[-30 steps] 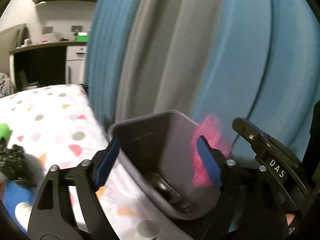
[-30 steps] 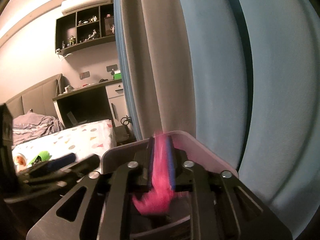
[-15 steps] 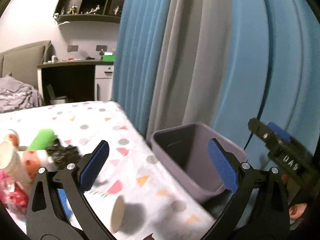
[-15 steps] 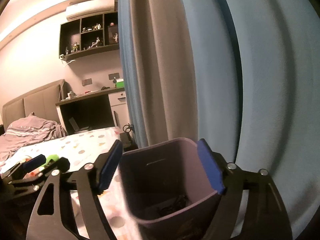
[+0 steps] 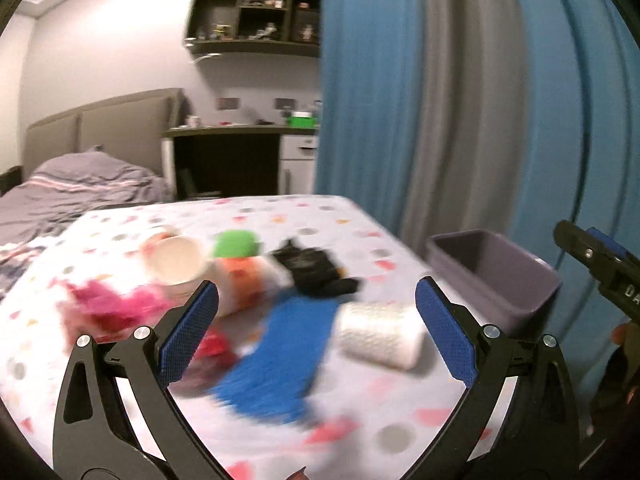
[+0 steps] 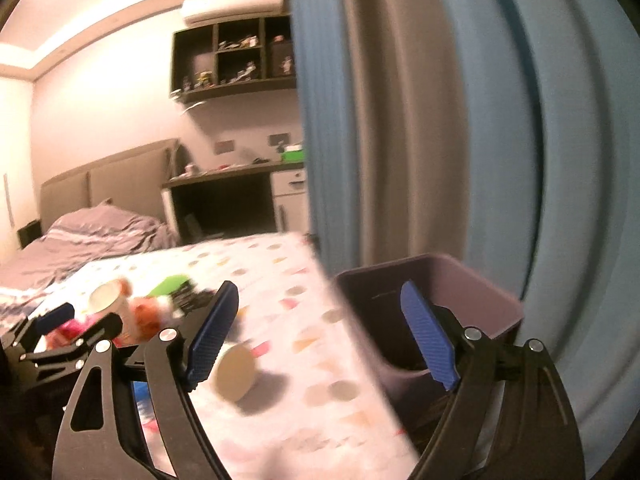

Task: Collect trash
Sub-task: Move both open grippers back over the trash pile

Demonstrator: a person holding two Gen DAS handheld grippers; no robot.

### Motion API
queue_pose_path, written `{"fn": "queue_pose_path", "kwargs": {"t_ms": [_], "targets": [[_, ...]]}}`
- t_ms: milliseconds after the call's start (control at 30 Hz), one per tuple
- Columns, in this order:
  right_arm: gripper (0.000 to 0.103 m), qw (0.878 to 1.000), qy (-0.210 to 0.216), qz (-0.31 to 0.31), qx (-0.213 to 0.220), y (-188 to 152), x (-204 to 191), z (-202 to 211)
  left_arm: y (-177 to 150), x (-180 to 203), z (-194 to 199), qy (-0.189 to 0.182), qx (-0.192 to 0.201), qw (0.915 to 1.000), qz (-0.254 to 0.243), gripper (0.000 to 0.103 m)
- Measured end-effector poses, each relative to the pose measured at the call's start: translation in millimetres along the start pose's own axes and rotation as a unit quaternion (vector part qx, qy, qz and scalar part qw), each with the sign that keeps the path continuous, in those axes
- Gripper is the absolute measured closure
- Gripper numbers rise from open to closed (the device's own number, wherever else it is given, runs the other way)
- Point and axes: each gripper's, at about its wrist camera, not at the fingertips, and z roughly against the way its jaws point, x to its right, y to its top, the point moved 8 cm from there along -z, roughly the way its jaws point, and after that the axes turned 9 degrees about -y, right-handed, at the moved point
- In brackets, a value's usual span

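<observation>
**Now: both claws empty, next trash item to be chosen**

Left claw [image 5: 316, 330]: wide apart, nothing between the pads, aimed at trash on the spotted surface [image 5: 360, 216]. Right claw [image 6: 320, 336]: jaws just been opening, empty, purple bin [image 6: 472, 280] behind it at the surface's edge.

Nearest item: a white paper cup [image 5: 380, 334] on its side. Advised: straddle the cup across its body, close gently to avoid crushing.

Legible writing: "DA" on the other claw's housing; the cup's print is blurred.
</observation>
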Motion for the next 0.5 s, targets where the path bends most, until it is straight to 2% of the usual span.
{"fn": "queue_pose_path", "kwargs": {"t_ms": [200,433,500], "targets": [[0.022,0.998,0.053,0.030,-0.025,-24.6,-65.7,9.3,-14.2,-64.7,37.7,0.062,0.006,0.9978,0.022,0.006],[0.022,0.994,0.081,0.052,-0.050,-44.2,-110.4,9.3,-29.5,-113.5,62.4,0.092,0.002,0.9946,0.047,0.006],[0.022,0.993,0.084,0.055,-0.054,-45.2,-117.0,8.5,-33.7,-121.3,62.5,0.088,-0.004,0.9944,0.057,0.006]]}}
